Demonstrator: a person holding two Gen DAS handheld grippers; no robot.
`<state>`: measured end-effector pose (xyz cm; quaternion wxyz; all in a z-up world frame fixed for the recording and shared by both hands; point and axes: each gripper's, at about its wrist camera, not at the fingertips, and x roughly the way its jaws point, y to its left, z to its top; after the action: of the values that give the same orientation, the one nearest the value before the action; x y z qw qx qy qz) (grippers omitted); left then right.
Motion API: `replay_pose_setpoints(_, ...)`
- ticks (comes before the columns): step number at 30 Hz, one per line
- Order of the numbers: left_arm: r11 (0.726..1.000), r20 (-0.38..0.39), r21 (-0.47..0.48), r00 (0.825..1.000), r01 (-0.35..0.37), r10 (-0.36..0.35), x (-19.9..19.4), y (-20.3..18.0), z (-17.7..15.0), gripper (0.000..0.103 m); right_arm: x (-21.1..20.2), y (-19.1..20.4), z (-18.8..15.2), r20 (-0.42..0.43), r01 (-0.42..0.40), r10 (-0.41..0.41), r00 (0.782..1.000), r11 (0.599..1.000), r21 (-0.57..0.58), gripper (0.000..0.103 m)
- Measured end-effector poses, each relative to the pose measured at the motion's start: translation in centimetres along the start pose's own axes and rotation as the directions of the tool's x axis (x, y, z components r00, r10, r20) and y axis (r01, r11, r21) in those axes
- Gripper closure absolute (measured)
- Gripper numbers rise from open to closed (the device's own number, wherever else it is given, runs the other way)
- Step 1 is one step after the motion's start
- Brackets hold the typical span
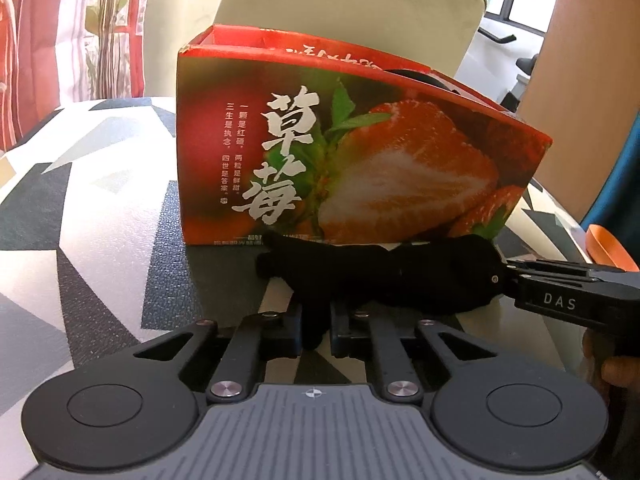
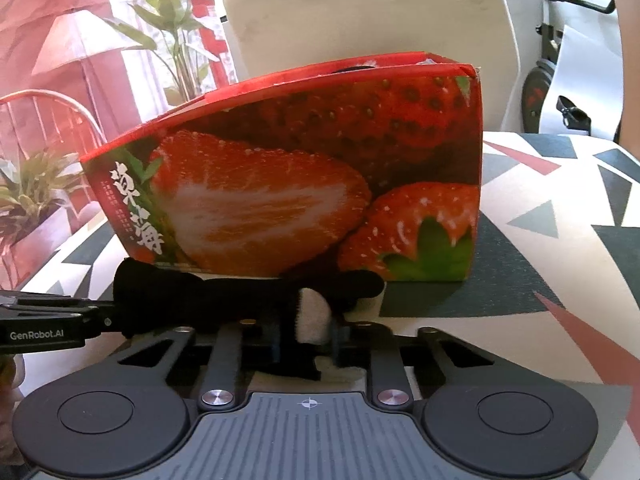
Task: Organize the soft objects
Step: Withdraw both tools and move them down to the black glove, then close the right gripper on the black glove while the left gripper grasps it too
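A black sock (image 1: 380, 276) hangs stretched between my two grippers, just in front of the red strawberry box (image 1: 340, 152). My left gripper (image 1: 316, 328) is shut on one end of the sock. My right gripper (image 2: 310, 336) is shut on the other end, where a white patch of the sock (image 2: 312, 316) shows between the fingers. In the left wrist view the right gripper (image 1: 508, 276) comes in from the right. In the right wrist view the left gripper (image 2: 108, 320) comes in from the left, on the sock (image 2: 224, 300). The box (image 2: 300, 184) is open at the top, with something dark inside.
The table (image 1: 100, 220) has a geometric grey, white and black cover. A cream chair (image 1: 352, 8) stands behind the box. An orange object (image 1: 604, 244) lies at the right edge. Plants (image 2: 36, 192) stand at the left.
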<state>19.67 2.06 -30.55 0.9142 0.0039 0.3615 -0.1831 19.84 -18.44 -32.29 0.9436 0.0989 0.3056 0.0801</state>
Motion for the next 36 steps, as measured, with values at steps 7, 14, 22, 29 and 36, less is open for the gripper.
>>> replay_pose_setpoints(7,0.999,0.028,0.040,1.000,-0.003,0.001,-2.2,-1.2,0.1,0.092,-1.2,0.7,-0.2,0.036,0.016,-0.016,0.999,1.000,-0.026,0.092)
replay_pose_setpoints(14,0.998,0.083,0.056,0.997,0.001,-0.006,-4.9,-1.9,0.1,0.092,-4.6,1.9,0.0,0.109,0.004,0.000,0.994,0.999,-0.037,0.093)
replay_pose_setpoints(22,0.997,0.172,0.079,0.985,0.007,-0.020,-8.0,-2.9,0.6,0.092,-8.5,3.0,1.1,0.190,-0.002,0.012,0.982,0.999,-0.052,0.093)
replay_pose_setpoints(29,0.994,0.262,0.104,0.964,0.014,-0.041,-10.7,-3.3,2.7,0.092,-11.3,3.5,3.9,0.272,-0.016,0.033,0.962,0.998,-0.065,0.093)
replay_pose_setpoints(36,0.993,0.309,0.117,0.950,0.018,-0.053,-12.1,-3.1,7.1,0.092,-12.0,4.1,8.8,0.319,-0.032,0.065,0.945,0.994,-0.109,0.093)
